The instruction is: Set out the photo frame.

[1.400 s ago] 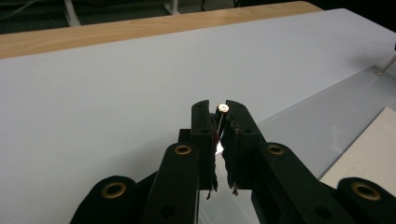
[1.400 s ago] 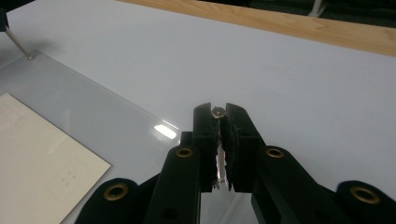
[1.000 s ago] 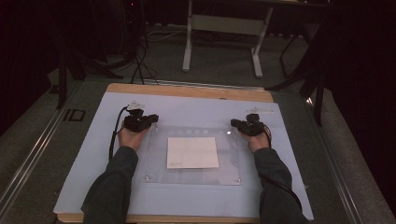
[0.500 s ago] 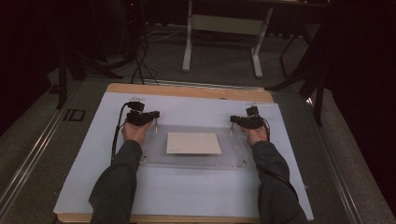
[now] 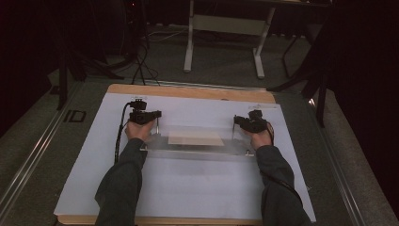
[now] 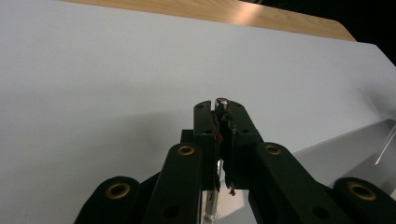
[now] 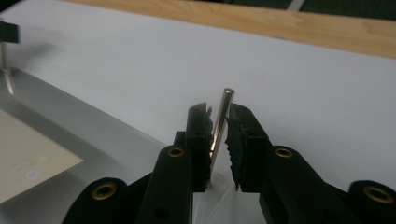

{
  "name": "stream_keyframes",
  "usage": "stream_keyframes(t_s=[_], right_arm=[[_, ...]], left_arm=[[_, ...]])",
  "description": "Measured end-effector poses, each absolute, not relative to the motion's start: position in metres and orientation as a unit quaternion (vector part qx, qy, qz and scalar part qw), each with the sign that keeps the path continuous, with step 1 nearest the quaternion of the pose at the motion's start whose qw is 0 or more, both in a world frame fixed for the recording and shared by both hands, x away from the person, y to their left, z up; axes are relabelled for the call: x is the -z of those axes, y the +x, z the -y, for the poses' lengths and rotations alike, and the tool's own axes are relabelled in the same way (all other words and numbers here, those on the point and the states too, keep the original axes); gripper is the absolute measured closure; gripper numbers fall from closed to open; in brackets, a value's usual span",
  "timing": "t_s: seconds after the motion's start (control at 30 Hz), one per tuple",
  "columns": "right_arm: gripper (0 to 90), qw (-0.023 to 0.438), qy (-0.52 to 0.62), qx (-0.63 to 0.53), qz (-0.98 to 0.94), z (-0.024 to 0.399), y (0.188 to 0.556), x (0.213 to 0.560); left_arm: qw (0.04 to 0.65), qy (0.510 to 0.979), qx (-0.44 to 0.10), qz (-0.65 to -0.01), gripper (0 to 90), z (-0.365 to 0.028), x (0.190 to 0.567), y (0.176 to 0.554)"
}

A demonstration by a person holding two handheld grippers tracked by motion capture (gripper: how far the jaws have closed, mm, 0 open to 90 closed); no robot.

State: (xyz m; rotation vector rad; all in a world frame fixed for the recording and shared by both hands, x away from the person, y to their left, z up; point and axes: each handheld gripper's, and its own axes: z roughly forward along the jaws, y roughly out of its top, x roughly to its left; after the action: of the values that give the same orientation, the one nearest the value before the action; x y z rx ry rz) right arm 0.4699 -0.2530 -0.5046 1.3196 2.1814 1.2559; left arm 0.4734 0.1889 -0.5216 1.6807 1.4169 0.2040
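The clear panel lies mid-mat, stiff, slick, probably light, best taken by its corner pins: left gripper clamps one, right gripper, just loosening, straddles another.

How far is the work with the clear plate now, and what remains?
Done: the clear plate is tilted up on the white sheet. In hand: the left gripper clamps its metal pin; the right gripper has just been opening around its pin. Left: probably letting go.
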Motion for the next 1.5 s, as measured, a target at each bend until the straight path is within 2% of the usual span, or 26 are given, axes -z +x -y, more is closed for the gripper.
stream_keyframes(t_s=[0.43,0.9,1.1,1.33,1.5], right_arm=[[74.3,0.187,0.417,-0.439,-0.773,0.262,0.434,0.503],[67.0,0.202,0.384,-0.427,-0.793,0.282,0.402,0.514],[65.1,0.195,0.366,-0.418,-0.808,0.286,0.396,0.516],[57.2,0.193,0.325,-0.434,-0.818,0.281,0.393,0.515],[55.0,0.195,0.301,-0.452,-0.816,0.277,0.392,0.513]], left_arm=[[0.453,0.675,-0.076,-0.577,84.9,-0.189,0.522,0.474],[0.451,0.676,-0.071,-0.578,84.8,-0.19,0.522,0.476],[0.453,0.673,-0.069,-0.58,84.7,-0.19,0.522,0.476],[0.449,0.676,-0.067,-0.58,84.7,-0.19,0.522,0.477],[0.447,0.676,-0.064,-0.582,84.7,-0.19,0.521,0.478]])
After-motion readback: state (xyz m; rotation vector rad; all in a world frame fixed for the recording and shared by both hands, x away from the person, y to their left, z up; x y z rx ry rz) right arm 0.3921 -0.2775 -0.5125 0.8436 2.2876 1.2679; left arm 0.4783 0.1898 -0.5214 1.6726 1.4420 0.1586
